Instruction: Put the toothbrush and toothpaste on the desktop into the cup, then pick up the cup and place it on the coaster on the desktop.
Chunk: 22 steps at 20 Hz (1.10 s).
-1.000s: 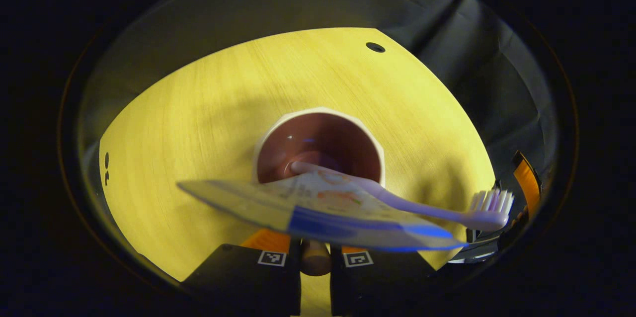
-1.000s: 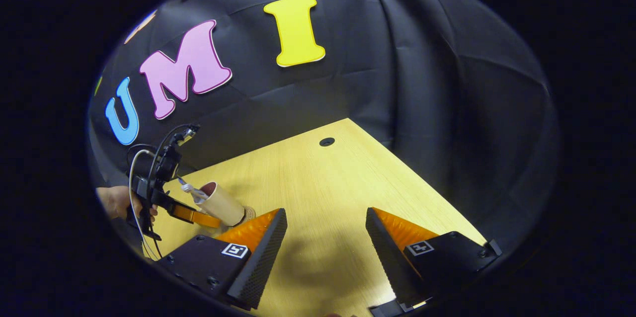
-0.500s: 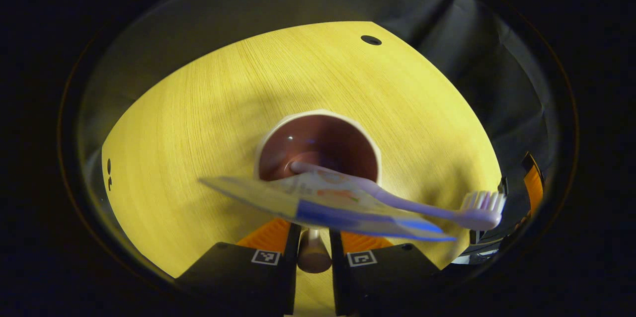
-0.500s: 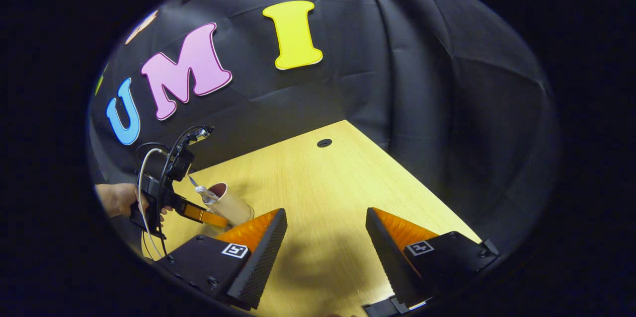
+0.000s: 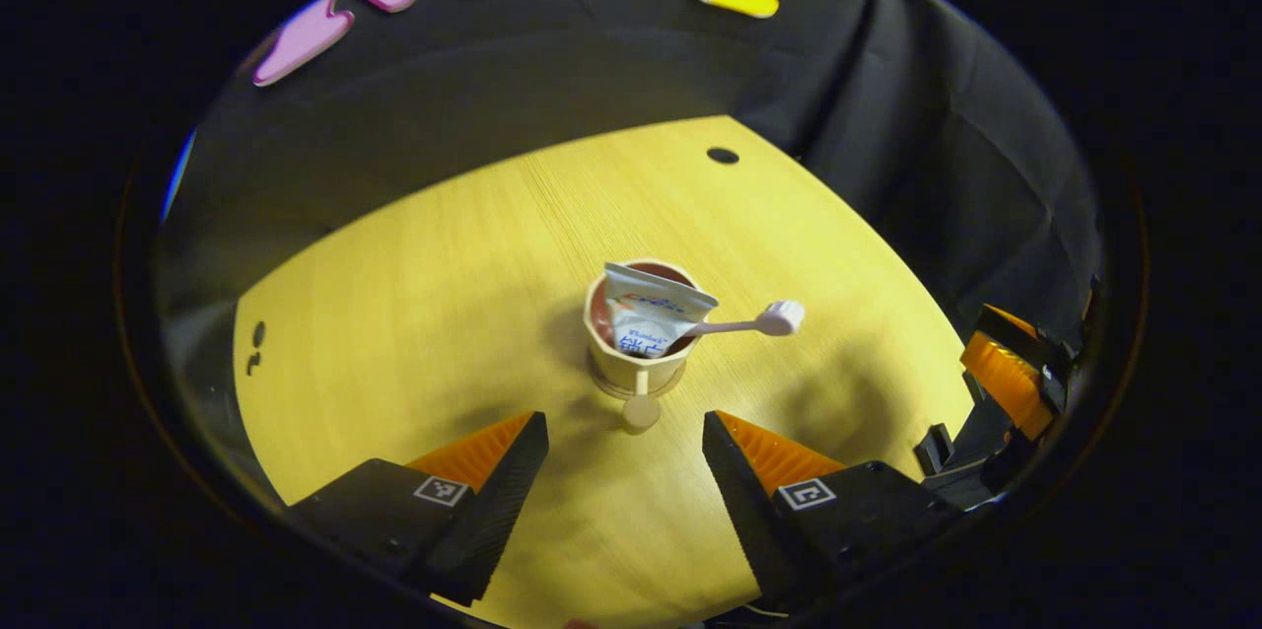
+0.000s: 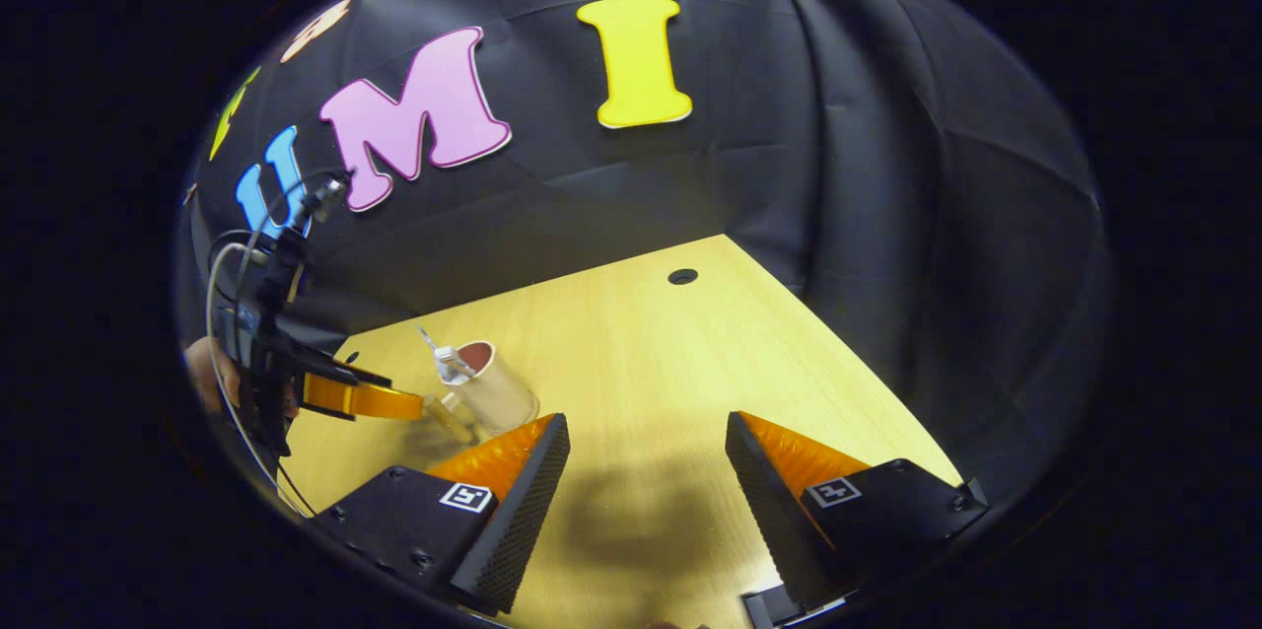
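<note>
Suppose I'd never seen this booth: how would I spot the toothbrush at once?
Start at the yellow wooden desktop and find the one cup standing near its middle. A crumpled toothpaste tube sticks up from it; the toothbrush is the thin pale stick leaning out sideways over the rim, ending in a white bristled head.

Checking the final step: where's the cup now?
In the left gripper view, the cup stands mid-table on the coaster, just ahead of the open left gripper.

We see the coaster largely hidden beneath the cup, only a thin edge peeking out below it. Inside the cup, the lower ends of the toothbrush and toothpaste are concealed, and beside the cup the hand is perhaps half cut off.
</note>
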{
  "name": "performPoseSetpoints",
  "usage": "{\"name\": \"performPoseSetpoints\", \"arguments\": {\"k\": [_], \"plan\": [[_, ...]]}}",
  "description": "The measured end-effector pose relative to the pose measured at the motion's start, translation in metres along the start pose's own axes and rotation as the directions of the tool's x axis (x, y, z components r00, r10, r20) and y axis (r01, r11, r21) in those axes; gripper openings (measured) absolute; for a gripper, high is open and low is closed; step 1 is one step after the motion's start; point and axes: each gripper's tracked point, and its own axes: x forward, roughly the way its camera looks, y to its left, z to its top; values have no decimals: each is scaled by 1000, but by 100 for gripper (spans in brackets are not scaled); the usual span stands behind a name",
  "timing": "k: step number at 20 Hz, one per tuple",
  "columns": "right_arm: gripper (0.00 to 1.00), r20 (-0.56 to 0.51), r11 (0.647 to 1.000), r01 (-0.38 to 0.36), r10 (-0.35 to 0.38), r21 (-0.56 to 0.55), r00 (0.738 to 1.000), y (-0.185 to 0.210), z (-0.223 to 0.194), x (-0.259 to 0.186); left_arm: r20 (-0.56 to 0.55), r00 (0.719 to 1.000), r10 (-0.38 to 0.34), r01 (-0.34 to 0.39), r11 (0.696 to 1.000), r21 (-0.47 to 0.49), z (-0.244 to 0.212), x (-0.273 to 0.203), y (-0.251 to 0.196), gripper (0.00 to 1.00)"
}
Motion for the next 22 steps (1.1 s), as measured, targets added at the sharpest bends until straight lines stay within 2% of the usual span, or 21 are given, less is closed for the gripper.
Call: {"name": "performPoseSetpoints", "arguments": {"k": [3, 6, 11, 16, 19, 22], "plan": [[98, 4, 999, -41, 41, -29, 999, 24, 8, -15, 170, 985, 22, -13, 998, -56, 5, -64, 2, 98], [98, -3, 995, -72, 72, -75, 997, 46, 11, -32, 300, 951, 79, -55, 995, -87, -7, -123, 8, 98], [98, 20, 988, -105, 107, -111, 994, 83, 20, -70, 509, 845, 165, -124, 986, -113, -33, -223, 17, 98], [98, 22, 983, -129, 133, -127, 991, 113, 5, -112, 619, 760, 199, -164, 980, -114, -86, -280, 5, 97], [98, 28, 983, -130, 135, -131, 990, 124, -8, -141, 639, 741, 207, -139, 978, -155, -119, -291, -8, 97], [98, 39, 984, -123, 129, -131, 991, 133, -21, -166, 641, 729, 241, -68, 957, -282, -149, -300, -11, 98]]}}
